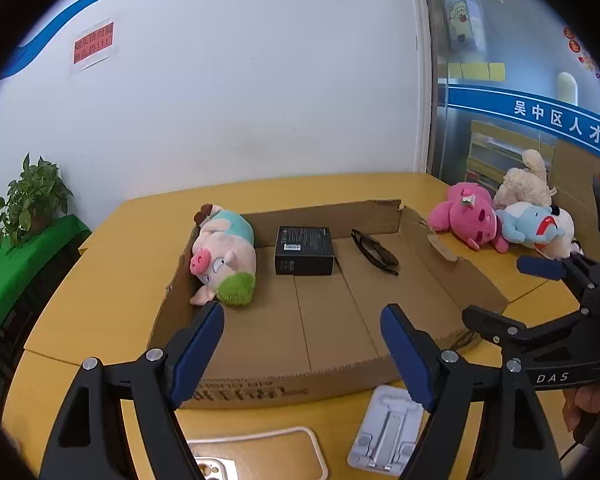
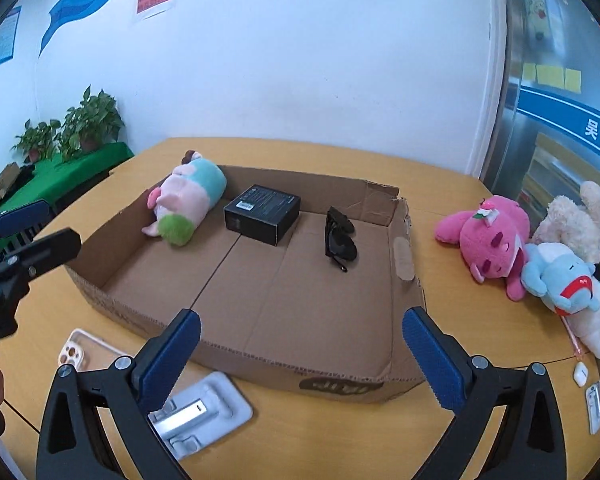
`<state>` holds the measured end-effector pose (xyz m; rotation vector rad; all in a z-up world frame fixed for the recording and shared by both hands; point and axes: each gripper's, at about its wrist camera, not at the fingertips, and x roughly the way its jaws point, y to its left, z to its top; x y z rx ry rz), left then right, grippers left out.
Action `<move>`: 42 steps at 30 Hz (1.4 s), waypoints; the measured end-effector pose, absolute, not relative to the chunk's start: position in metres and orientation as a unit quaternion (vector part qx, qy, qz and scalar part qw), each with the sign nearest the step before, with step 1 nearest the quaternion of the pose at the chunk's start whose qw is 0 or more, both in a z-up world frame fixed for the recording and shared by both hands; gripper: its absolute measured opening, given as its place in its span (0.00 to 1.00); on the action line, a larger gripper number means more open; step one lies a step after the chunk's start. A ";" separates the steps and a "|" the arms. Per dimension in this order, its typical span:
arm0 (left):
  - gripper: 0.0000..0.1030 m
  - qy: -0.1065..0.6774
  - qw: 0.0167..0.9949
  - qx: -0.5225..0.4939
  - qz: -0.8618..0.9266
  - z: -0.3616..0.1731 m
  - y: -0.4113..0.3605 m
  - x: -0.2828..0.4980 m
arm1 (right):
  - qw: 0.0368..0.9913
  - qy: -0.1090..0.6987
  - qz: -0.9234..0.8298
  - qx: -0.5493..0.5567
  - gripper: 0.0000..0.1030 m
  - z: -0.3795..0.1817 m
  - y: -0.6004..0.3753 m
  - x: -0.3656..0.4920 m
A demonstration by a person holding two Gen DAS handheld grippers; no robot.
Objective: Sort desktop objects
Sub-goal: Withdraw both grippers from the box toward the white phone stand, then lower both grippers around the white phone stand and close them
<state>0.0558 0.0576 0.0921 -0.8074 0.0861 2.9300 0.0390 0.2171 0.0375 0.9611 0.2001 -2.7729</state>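
Both my grippers, left [image 1: 302, 330] and right [image 2: 302, 340], hang with jaws apart and nothing between them above the near edge of the cardboard tray [image 2: 260, 368], which already holds 3 things. I judge I'm between placements; next comes the phone stand [image 2: 198, 414], just below my right gripper's left finger.

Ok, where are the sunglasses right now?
The sunglasses lie folded on the floor of the cardboard tray, toward its right wall, just right of the black box; both wrist views show them, clear of either gripper.
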 end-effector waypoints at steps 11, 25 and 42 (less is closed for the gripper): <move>0.78 -0.015 0.055 -0.299 0.952 0.069 0.053 0.071 | 0.118 0.105 -0.936 0.315 0.99 0.022 0.205 0.061; 0.78 -0.029 0.040 -0.315 0.948 0.050 0.045 0.077 | 0.146 0.072 -0.926 0.341 0.99 0.002 0.216 0.066; 0.78 -0.049 0.074 -0.409 0.908 -0.002 0.048 0.095 | 0.301 0.074 -0.832 0.460 0.62 -0.081 0.199 0.036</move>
